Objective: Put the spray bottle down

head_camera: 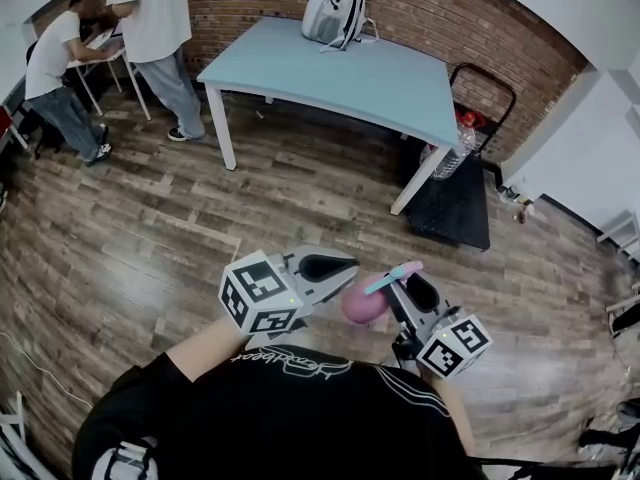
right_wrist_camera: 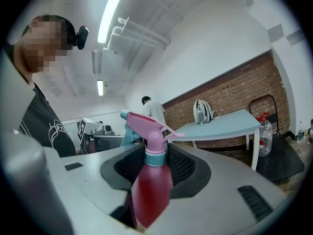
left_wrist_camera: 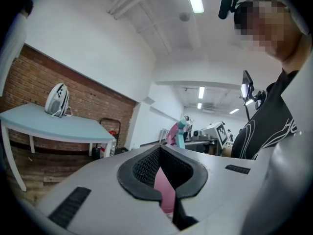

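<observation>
Carrying the spray bottle [right_wrist_camera: 147, 192] pinched in the right gripper [head_camera: 413, 294], left gripper [left_wrist_camera: 162, 176] slightly spread and empty; next, reach the table [head_camera: 300, 63] at upper centre, lower, release.

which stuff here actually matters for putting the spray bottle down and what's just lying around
For the job:
- spray bottle, gripped in the right tool
- left tool, close beside it
- blue table, possibly the landing spot

Just lying about:
- backpack on that table
- water bottle
- black trolley
- standing person
</observation>
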A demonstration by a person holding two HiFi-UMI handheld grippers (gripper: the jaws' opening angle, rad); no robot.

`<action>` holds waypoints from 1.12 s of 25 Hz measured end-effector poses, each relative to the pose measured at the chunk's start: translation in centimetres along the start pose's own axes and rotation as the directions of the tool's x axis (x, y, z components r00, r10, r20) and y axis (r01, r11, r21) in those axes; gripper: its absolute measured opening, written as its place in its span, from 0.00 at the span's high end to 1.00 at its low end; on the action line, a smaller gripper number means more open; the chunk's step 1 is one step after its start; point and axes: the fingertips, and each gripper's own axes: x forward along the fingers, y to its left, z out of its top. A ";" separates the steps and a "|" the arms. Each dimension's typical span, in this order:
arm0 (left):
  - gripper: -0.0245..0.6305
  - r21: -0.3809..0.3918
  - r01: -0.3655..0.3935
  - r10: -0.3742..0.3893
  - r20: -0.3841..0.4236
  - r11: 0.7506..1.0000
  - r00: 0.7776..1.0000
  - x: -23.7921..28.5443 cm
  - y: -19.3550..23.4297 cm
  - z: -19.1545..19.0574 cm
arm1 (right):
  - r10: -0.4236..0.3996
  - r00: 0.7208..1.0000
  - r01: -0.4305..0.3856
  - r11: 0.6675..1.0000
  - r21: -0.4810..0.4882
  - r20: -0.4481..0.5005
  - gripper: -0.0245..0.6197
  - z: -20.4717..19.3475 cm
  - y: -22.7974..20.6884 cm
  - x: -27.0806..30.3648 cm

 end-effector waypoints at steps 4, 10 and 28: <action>0.95 -0.001 -0.018 0.018 0.005 1.000 1.000 -0.8 0.6 0.2 | 0.020 1.000 -0.020 1.000 -0.003 -0.007 0.75 0.2 0.2 1.1; 0.95 -0.015 -0.064 0.065 0.021 0.998 0.998 -3.0 2.0 0.0 | 0.046 0.999 -0.046 0.999 0.006 -0.011 0.75 -0.4 1.2 2.9; 0.95 -0.054 -0.109 0.108 -0.023 0.993 0.994 6.0 10.0 0.0 | 0.006 1.000 -0.006 0.997 0.075 0.007 0.75 0.8 -10.0 5.2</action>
